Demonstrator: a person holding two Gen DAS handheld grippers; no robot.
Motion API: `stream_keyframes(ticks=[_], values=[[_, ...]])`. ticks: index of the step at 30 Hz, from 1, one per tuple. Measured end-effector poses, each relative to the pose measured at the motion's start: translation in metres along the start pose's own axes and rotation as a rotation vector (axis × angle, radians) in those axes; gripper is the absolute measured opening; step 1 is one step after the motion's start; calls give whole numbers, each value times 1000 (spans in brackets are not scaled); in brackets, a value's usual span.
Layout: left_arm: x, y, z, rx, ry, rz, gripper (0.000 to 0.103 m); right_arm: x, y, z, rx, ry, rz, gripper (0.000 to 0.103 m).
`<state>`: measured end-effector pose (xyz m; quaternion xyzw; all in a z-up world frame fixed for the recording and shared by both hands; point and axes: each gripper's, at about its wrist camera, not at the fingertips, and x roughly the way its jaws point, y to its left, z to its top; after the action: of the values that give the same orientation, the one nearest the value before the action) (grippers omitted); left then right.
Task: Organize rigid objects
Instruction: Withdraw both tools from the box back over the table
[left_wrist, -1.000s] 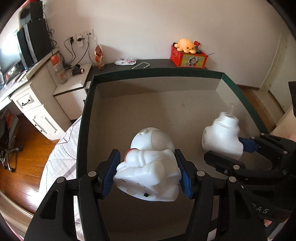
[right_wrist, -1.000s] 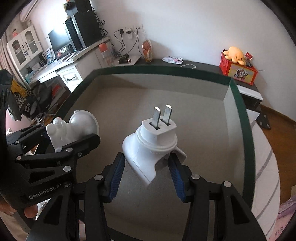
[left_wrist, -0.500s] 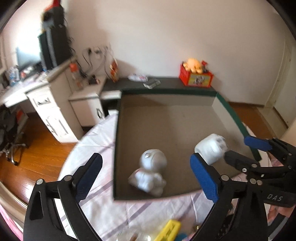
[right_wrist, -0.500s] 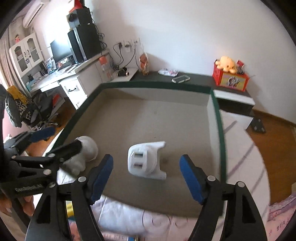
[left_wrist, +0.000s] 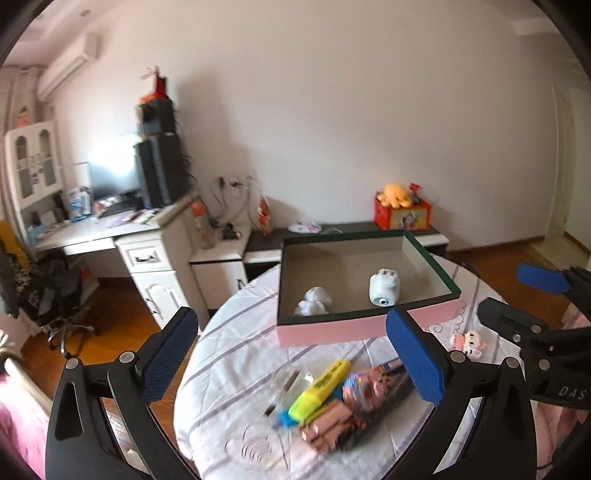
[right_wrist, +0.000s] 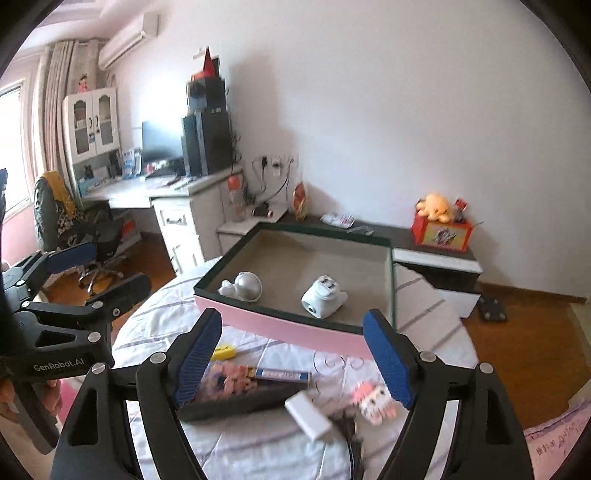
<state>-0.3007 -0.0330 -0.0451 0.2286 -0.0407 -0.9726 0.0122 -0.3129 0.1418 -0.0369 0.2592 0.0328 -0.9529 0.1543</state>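
A pink box with a green rim (left_wrist: 332, 328) (right_wrist: 280, 326) stands on the round, cloth-covered table. Inside it lie a white astronaut figure (left_wrist: 313, 301) (right_wrist: 243, 286) and a white plug adapter (left_wrist: 384, 290) (right_wrist: 323, 295). My left gripper (left_wrist: 291, 315) hovers above the near table with its jaws wide and still opening, nothing between them. My right gripper (right_wrist: 293, 315) hangs beside it, jaws also opening and empty. Each shows in the other's view: the right gripper (left_wrist: 504, 290) and the left gripper (right_wrist: 118, 266).
Loose things lie on the cloth below the grippers: a yellow highlighter (left_wrist: 321, 386), a dark tray of small items (right_wrist: 236, 400), a white charger block (right_wrist: 308, 413) and a pink block figure (right_wrist: 375, 400). A desk (left_wrist: 110, 240) and a low dark shelf (right_wrist: 424, 247) stand behind.
Both grippers let go: the astronaut and the plug adapter now lie in the box. Both hands pulled back and up from the box, and the jaws spread wide.
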Motion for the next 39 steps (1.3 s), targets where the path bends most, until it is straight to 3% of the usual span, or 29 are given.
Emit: stream_keyframes(ticks=[6,13,20,28,39], values=[[-49,4,-18,-59,-48,-25,103,-46,15,-24,28,-102,-58,83],[-90,-2,-32,-30,-122,-40,103,-79,26,-39,35,-147,-64,83],[-104,0,-41,-42,-137,-63,103,-100,32,-49,33,-171,-71,84],[-109,-4,-44,-20,-152,-23,103,-105,38,-55,15,-170,-68,84],[-105,-8,-46,-21,-150,-35,103,-105,36,-58,9,-167,-73,84]])
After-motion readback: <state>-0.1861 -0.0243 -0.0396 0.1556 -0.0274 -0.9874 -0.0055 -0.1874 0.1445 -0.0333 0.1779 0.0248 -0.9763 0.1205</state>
